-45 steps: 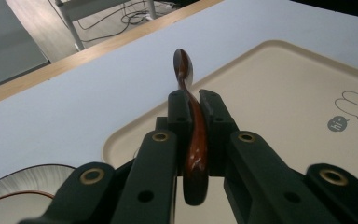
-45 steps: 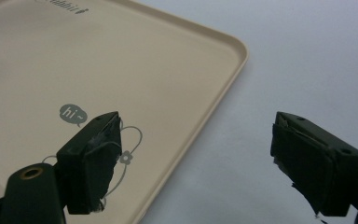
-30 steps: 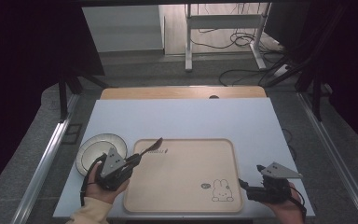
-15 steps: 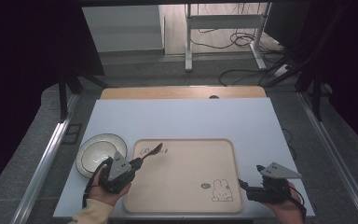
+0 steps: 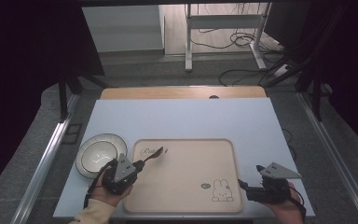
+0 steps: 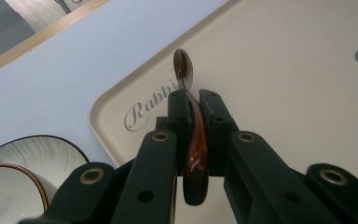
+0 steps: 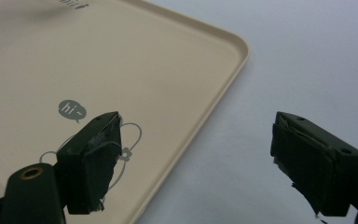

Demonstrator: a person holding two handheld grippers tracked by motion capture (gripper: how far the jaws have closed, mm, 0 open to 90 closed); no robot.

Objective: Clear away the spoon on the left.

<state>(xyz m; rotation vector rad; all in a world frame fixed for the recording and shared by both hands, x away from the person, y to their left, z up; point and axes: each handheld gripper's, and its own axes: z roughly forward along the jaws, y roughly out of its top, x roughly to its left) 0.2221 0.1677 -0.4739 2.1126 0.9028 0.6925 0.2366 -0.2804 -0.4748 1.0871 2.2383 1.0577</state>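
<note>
While clamped tight on dark brown glossy spoon [image 6: 193, 140], left tool [image 5: 137, 164] holds it over beige rabbit-print tray's [image 5: 186, 196] near-left corner, beside white ribbed bowl [image 5: 98, 154]. Pickup done; placement pending. Right tool [image 7: 205, 163] wide open, empty, straddling tray's edge above pale blue surface [image 5: 182, 119].

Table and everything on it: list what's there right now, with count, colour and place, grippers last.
Table: one, pale blue top with a wooden far edge.
Tray: one, beige with rabbit print, near middle of the table.
Bowl: one, white with dark rim, on the table left of the tray.
Spoon: one, dark brown, clamped by its handle, bowl end over the tray's far left corner.
Left gripper: one, black, shut on the spoon.
Right gripper: one, black, jaws open, straddling the tray's right edge.
</note>
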